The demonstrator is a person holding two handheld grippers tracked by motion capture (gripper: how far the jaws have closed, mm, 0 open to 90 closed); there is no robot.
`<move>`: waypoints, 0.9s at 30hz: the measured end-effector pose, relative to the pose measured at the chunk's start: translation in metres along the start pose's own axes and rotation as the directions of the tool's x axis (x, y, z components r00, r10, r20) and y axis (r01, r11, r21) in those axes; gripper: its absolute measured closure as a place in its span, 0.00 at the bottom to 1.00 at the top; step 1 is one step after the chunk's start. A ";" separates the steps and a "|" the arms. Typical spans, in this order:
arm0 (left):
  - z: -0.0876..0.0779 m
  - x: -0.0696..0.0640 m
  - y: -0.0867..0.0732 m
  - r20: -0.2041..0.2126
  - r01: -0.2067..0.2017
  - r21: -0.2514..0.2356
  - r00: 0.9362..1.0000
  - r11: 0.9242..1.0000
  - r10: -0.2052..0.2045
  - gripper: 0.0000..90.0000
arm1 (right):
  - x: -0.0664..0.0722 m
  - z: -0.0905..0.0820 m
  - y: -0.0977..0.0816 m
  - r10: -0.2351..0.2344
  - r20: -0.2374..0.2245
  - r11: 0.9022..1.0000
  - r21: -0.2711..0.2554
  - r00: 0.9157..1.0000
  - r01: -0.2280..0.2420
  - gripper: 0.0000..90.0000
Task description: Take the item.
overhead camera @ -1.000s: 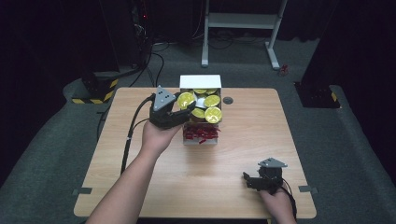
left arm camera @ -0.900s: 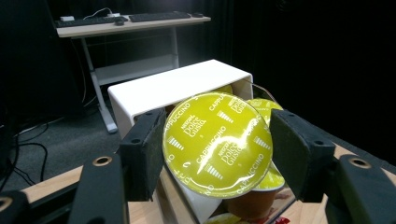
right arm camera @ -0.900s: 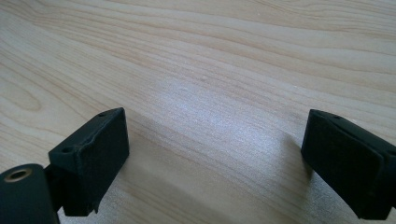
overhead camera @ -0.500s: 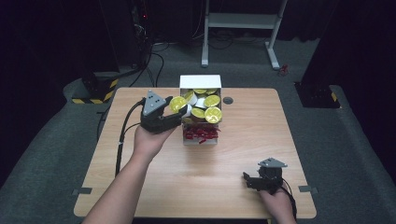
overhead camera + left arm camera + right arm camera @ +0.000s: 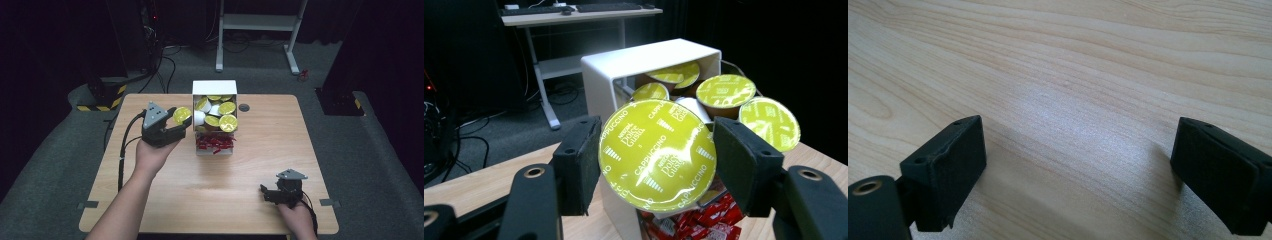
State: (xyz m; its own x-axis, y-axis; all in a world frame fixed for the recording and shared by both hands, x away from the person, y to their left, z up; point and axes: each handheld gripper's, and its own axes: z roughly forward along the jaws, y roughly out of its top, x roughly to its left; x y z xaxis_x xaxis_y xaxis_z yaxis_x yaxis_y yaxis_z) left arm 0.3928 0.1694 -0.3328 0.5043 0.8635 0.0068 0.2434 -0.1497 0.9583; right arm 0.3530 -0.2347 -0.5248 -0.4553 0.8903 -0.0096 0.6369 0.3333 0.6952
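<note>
My left gripper (image 5: 181, 119) is shut on a coffee capsule (image 5: 657, 154) with a yellow-green foil lid, held just left of the white box (image 5: 215, 88). In the high view the same capsule (image 5: 182, 115) sits between the jaws above the table. The box holds several more capsules (image 5: 227, 122) with the same lids, and red packets (image 5: 215, 143) lie at its front. My right gripper (image 5: 265, 192) rests near the table's front right, jaws open over bare wood (image 5: 1068, 115), nothing between them.
The wooden table (image 5: 260, 165) has free room left and in front of the box. A small dark round grommet (image 5: 244, 107) sits right of the box. A white desk frame (image 5: 260, 22) stands on the floor behind the table.
The left gripper has moved left and slightly down, carrying the capsule away from the box. The right gripper has stayed put.
</note>
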 end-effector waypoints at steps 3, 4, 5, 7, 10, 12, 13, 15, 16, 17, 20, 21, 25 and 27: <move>-0.001 0.002 -0.005 -0.006 0.004 0.007 1.000 1.000 -0.004 0.43 | 0.000 0.000 0.000 0.000 0.000 1.000 0.000 1.000 0.000 0.08; -0.001 0.003 -0.007 -0.013 0.004 0.007 1.000 1.000 -0.004 0.43 | 0.000 0.000 0.000 0.000 0.000 1.000 0.000 1.000 0.000 0.08; -0.001 0.004 -0.008 -0.016 0.007 0.004 1.000 1.000 -0.007 0.43 | 0.000 0.000 0.000 0.002 0.001 1.000 0.001 1.000 -0.002 0.08; -0.002 0.006 -0.011 -0.022 0.012 0.002 1.000 1.000 -0.012 0.43 | 0.000 0.000 0.000 0.003 0.001 1.000 0.002 1.000 -0.003 0.08; -0.003 0.010 -0.017 -0.030 0.023 0.007 0.999 1.000 -0.023 0.43 | 0.000 0.000 0.000 0.005 0.000 1.000 0.002 1.000 -0.005 0.08; -0.003 0.012 -0.022 -0.030 0.032 0.008 0.999 0.999 -0.032 0.43 | 0.000 0.000 0.000 0.004 0.001 1.000 0.002 1.000 -0.004 0.08; -0.003 0.013 -0.024 -0.031 0.036 0.011 0.999 0.999 -0.035 0.43 | 0.000 0.000 0.000 0.004 0.001 1.000 0.002 1.000 -0.004 0.08; -0.003 0.015 -0.029 -0.037 0.042 0.014 0.998 0.999 -0.042 0.43 | 0.001 0.000 0.000 0.004 0.001 1.000 0.002 1.000 -0.004 0.08; -0.003 0.017 -0.032 -0.040 0.044 0.017 0.998 0.999 -0.044 0.43 | 0.001 0.000 0.000 0.004 0.001 1.000 0.002 1.000 -0.004 0.08; -0.003 0.018 -0.034 -0.043 0.048 0.020 0.998 0.999 -0.047 0.43 | 0.001 0.000 0.000 0.004 0.001 1.000 0.002 1.000 -0.004 0.08; -0.004 0.022 -0.041 -0.054 0.058 0.023 0.997 0.998 -0.057 0.43 | 0.001 0.000 0.000 0.004 0.001 1.000 0.002 1.000 -0.004 0.08; -0.005 0.024 -0.044 -0.057 0.061 0.026 0.997 0.998 -0.060 0.43 | 0.001 0.000 0.000 0.004 0.001 1.000 0.002 1.000 -0.004 0.08; -0.004 0.029 -0.053 -0.073 0.069 0.039 0.995 0.997 -0.066 0.43 | 0.001 0.000 0.000 0.004 0.001 1.000 0.002 1.000 -0.004 0.08; -0.003 0.032 -0.057 -0.083 0.072 0.041 0.994 0.997 -0.069 0.43 | 0.001 0.000 0.000 0.004 0.001 1.000 0.002 1.000 -0.004 0.08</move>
State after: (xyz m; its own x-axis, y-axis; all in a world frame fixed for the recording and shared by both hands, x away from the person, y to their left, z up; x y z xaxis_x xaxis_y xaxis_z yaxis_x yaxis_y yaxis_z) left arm 0.3922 0.2070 -0.3865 0.4159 0.9087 -0.0354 0.3131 -0.1065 0.9437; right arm 0.3525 -0.2343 -0.5247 -0.4521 0.8919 -0.0078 0.6398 0.3303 0.6940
